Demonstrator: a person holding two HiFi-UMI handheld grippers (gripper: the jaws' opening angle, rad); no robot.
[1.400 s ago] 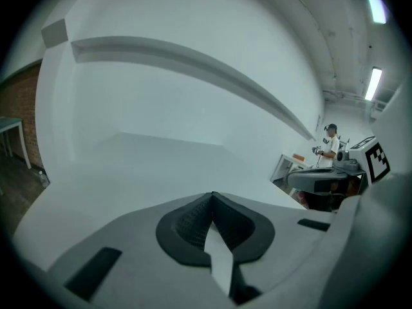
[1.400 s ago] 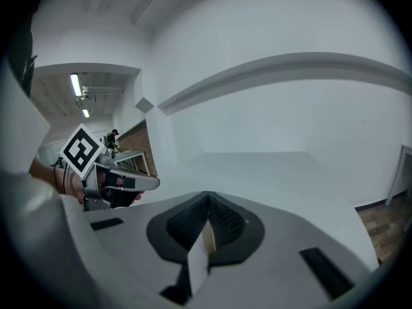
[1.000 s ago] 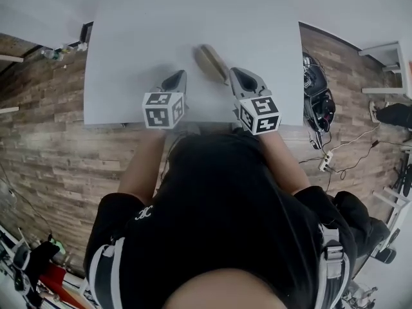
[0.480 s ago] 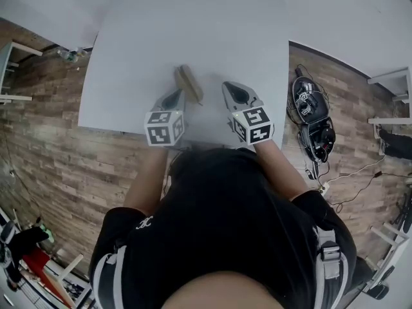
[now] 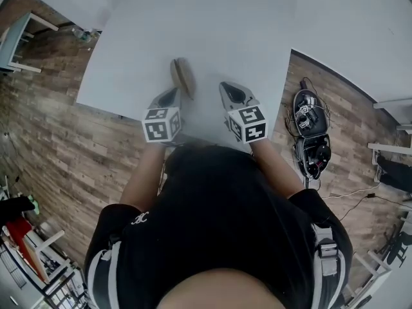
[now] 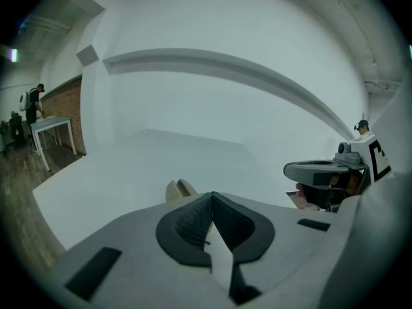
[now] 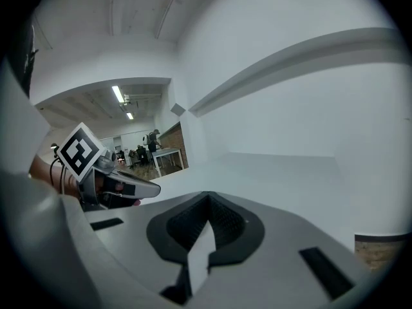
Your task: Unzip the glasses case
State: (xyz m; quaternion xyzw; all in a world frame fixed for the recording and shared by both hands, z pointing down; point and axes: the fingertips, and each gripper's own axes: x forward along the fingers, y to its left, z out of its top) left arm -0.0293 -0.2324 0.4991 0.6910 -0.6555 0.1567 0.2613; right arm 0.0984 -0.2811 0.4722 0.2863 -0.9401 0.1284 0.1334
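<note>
So: the case (image 5: pixel 183 77) is tan and lies on the white surface (image 5: pixel 225 37), near the front edge and long axis pointing away from the person. It looks closed; I can't make out the zipper or anything inside from any view. The left gripper (image 5: pixel 170 96) sits just behind the case's near end, not touching it. In the left gripper view the case's rounded end pokes up just past the fingers (image 6: pixel 193 219), which are closed with nothing between them. The right gripper (image 5: pixel 228 90) is off to the case's right, clear of it, and its fingers are also closed and empty in the right gripper view. Both grippers point forward and tilt down over the surface, roughly parallel, marker cubes toward the person, forearms coming out from the body below. Each gripper view catches the other gripper at its side. Black gear (image 5: pixel 310 134) lies on the wood floor (image 5: pixel 58 147) to the right. Versus a second ago, the case was about midway between the two grippers and angled; it is now close to the left one, and the fingers haven't changed.
</note>
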